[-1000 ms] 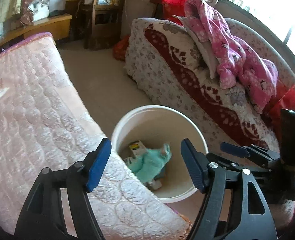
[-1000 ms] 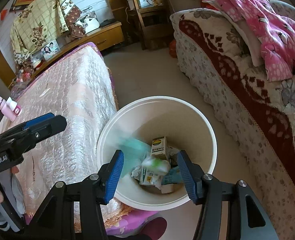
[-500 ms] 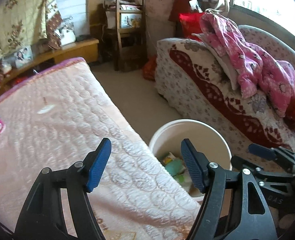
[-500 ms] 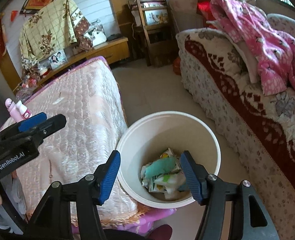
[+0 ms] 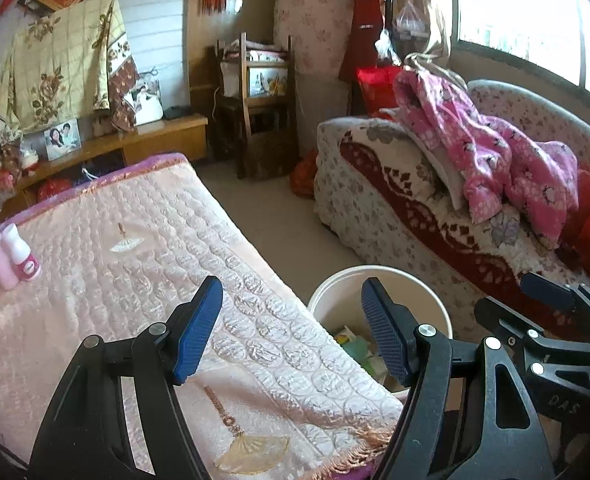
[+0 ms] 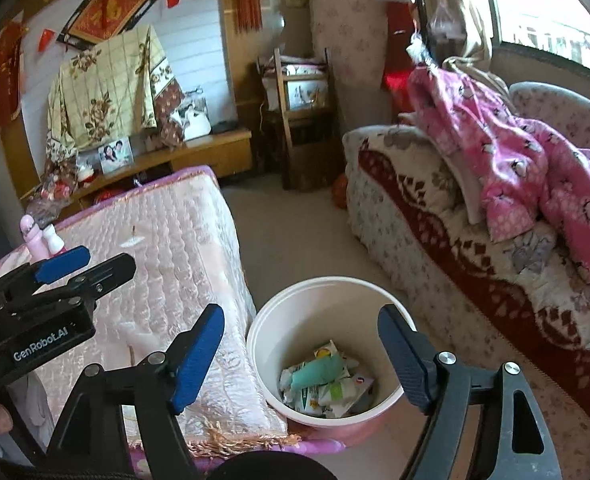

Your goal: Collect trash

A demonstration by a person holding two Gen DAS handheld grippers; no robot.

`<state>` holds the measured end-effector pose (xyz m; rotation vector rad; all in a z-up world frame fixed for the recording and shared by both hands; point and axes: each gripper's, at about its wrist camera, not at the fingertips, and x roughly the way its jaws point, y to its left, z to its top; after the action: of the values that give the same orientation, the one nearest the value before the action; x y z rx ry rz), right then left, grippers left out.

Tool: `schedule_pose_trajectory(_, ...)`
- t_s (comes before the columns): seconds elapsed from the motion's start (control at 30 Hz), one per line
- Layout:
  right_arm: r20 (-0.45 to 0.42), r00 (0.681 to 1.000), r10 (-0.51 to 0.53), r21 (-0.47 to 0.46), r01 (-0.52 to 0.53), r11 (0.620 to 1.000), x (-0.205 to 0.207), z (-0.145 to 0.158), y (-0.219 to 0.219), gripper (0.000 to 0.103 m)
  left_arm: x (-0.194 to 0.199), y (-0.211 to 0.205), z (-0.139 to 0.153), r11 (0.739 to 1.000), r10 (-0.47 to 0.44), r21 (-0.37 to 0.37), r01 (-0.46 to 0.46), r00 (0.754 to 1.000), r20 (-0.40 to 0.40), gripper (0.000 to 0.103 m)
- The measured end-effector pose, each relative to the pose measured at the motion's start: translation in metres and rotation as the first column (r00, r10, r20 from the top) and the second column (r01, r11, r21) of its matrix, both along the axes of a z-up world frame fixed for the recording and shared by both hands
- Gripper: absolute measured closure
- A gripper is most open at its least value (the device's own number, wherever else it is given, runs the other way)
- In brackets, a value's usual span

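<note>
A white round bin (image 6: 273, 322) stands on the floor beside the table. It holds a pile of trash (image 6: 325, 384): a teal tube, cartons and wrappers. In the left wrist view the bin (image 5: 345, 278) shows past the table's corner. My left gripper (image 5: 291, 330) is open and empty above the pink quilted table cloth (image 5: 135, 280). My right gripper (image 6: 301, 360) is open and empty, raised above the bin. The left gripper also shows at the left of the right wrist view (image 6: 61, 266).
Two pink bottles (image 5: 5, 254) stand at the table's far left. A sofa (image 5: 395, 208) with a red-patterned cover and a pink garment (image 5: 495, 160) lies to the right. A wooden chair (image 5: 261, 104) and a low cabinet (image 5: 135, 140) stand at the back.
Both grippers have risen and pulled back from the bin. The teal tube, blurred in mid-fall a second ago, now lies on the trash in the bin.
</note>
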<state>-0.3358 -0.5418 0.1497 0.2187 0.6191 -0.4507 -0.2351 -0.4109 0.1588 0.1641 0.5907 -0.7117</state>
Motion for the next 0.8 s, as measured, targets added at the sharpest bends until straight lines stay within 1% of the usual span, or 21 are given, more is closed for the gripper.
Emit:
schedule_pose_trajectory(0.13, 0.009, 1.0, -0.009, -0.014, 0.009, 1.0, -0.007, 0.009, 0.006, 0.025, -0.012, 0.009, 0.009, 1.0, -0.006, -0.019, 0.007, 0.999, 0.033, 0.032)
schedule_pose_trajectory(0.33, 0.046, 0.999, -0.025, -0.052, 0.028, 0.998, -0.019, 0.027, 0.016, 0.025, -0.026, 0.019, 0.021, 0.998, -0.022, -0.051, 0.025, 0.998, 0.053, 0.032)
schedule_pose_trajectory(0.4, 0.062, 0.998, -0.033, -0.073, 0.038, 0.997, -0.023, 0.033, 0.021, 0.024, -0.031, 0.022, 0.026, 0.998, -0.021, -0.061, 0.025, 0.997, 0.07, 0.032)
schedule_pose_trajectory(0.47, 0.066, 0.997, -0.035, -0.084, 0.041, 0.996, -0.025, 0.036, 0.025, 0.02, -0.035, 0.025, 0.029, 0.997, -0.019, -0.067, 0.025, 0.996, 0.085, 0.032)
schedule_pose_trajectory(0.53, 0.07, 0.997, -0.037, -0.094, 0.044, 0.995, -0.026, 0.037, 0.027, 0.02, -0.038, 0.027, 0.031, 0.997, -0.021, -0.071, 0.028, 0.995, 0.097, 0.032)
schedule_pose_trajectory(0.8, 0.082, 0.996, -0.033, -0.112, 0.042, 0.993, -0.032, 0.044, 0.034, 0.02, -0.042, 0.035, 0.035, 0.996, -0.012, -0.089, 0.021, 0.995, 0.102, 0.032)
